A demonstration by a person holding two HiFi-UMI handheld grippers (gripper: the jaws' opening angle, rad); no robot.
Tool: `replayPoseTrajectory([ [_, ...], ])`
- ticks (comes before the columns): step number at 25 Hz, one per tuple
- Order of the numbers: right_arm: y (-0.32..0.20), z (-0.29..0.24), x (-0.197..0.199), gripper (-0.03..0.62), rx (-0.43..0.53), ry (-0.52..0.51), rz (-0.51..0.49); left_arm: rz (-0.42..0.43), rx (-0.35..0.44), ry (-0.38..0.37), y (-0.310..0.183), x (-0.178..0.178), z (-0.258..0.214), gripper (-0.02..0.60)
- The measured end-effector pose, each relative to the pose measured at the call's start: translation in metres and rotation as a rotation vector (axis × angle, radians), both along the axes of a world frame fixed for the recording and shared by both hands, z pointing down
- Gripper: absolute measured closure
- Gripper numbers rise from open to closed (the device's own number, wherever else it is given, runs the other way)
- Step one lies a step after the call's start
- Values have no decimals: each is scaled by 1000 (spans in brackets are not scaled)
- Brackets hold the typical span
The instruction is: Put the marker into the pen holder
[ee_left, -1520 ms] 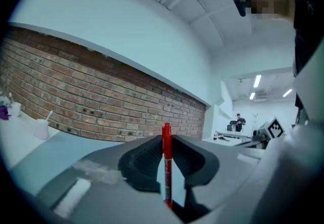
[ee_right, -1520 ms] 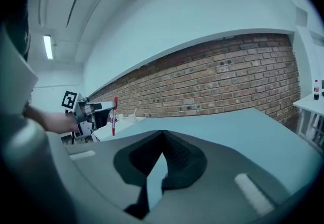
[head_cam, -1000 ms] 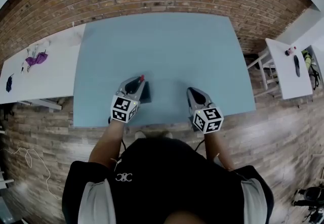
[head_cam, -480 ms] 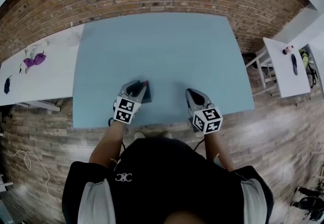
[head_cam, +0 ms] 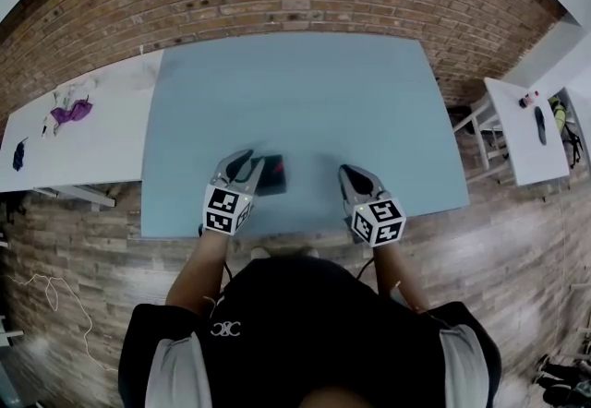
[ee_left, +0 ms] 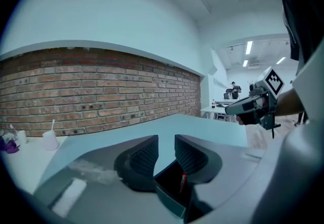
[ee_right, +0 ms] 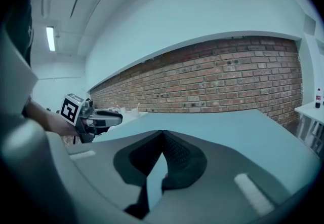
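Observation:
A dark square pen holder (head_cam: 271,174) stands on the blue table (head_cam: 305,92) near its front edge. In the left gripper view the holder (ee_left: 169,187) sits just below the jaws, with the red marker (ee_left: 183,181) upright inside it. My left gripper (head_cam: 246,160) is close on the holder's left; its jaws (ee_left: 166,139) have just been opening and are open, with nothing between them. My right gripper (head_cam: 350,172) hovers to the holder's right, apart from it, and its jaws (ee_right: 162,134) are shut on nothing.
A white table (head_cam: 83,138) with a purple item (head_cam: 66,111) stands to the left, and a white cup (ee_left: 50,141) is near the brick wall. Another white table (head_cam: 522,134) with small objects stands at the right. Wooden floor lies below the table's front edge.
The left gripper held the red-tipped marker over the holder; now the marker rests in the holder and the gripper, open, has drawn back a little towards me. The right gripper has not moved.

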State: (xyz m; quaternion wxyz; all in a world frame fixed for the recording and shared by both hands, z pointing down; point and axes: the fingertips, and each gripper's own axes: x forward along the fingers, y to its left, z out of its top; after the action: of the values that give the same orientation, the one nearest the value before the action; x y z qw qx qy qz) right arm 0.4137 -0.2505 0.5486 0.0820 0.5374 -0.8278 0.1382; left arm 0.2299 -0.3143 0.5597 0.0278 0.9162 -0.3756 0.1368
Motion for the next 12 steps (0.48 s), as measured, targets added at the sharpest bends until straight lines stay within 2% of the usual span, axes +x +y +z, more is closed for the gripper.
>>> replayPoseTrajectory([
  [4,-7,-5,-9,589,13,1,-18,-39,25,30,3,-17,-15,506],
  [7,-13,-9,-15,589,22,-3,-26,-73,48,57,5,-33,-26,577],
  [12,-19,-15,-24,589,38,-7,-42,-95,42,76,10,-51,-29,578],
])
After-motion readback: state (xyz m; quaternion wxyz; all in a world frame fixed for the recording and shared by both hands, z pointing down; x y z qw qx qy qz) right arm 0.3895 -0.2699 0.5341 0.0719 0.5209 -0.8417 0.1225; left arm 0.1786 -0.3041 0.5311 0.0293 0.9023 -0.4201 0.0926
